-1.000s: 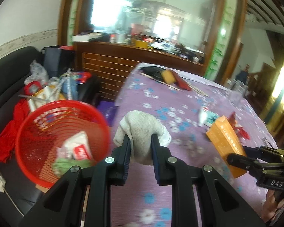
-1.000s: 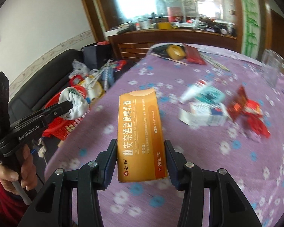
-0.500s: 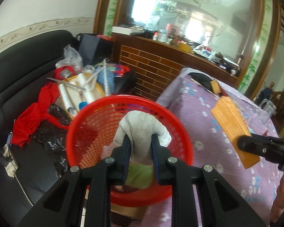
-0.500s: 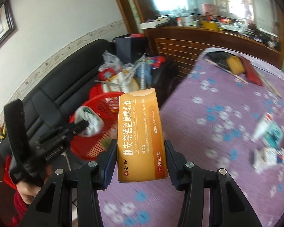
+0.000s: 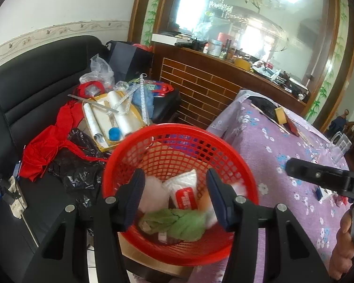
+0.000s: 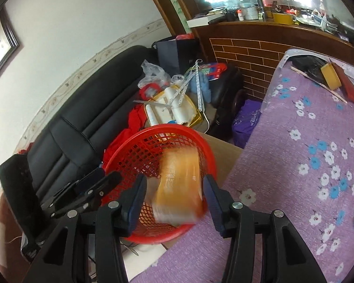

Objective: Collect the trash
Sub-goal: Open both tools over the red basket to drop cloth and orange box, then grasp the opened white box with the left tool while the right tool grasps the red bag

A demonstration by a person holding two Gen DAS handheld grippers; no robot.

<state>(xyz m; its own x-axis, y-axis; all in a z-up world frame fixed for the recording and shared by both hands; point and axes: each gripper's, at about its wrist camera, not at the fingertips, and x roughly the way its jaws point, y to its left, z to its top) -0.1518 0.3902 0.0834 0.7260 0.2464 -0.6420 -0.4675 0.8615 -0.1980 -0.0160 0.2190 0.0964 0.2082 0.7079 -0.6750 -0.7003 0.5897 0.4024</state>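
The orange carton [image 6: 179,186] is blurring between the right gripper [image 6: 174,194]'s fingers [image 6: 134,195], clear of both pads, over the red basket [image 6: 129,151]; those fingers are standing apart, gripping nothing. The left gripper [image 5: 175,195]'s jaws have just been opening, and nothing is sitting between its fingers [image 5: 135,193] now; the white cloth [image 5: 153,194] is lying in the red basket [image 5: 226,146] below them, beside a white-and-red packet [image 5: 185,192] and a green rag [image 5: 177,222]. The basket is sitting just beside the counter [image 6: 295,165] edge, its rim near the purple floral cloth. To its far side a black sofa [image 5: 23,94] is crowding with clutter; the counter's near stretch is lying bare beside the right gripper.
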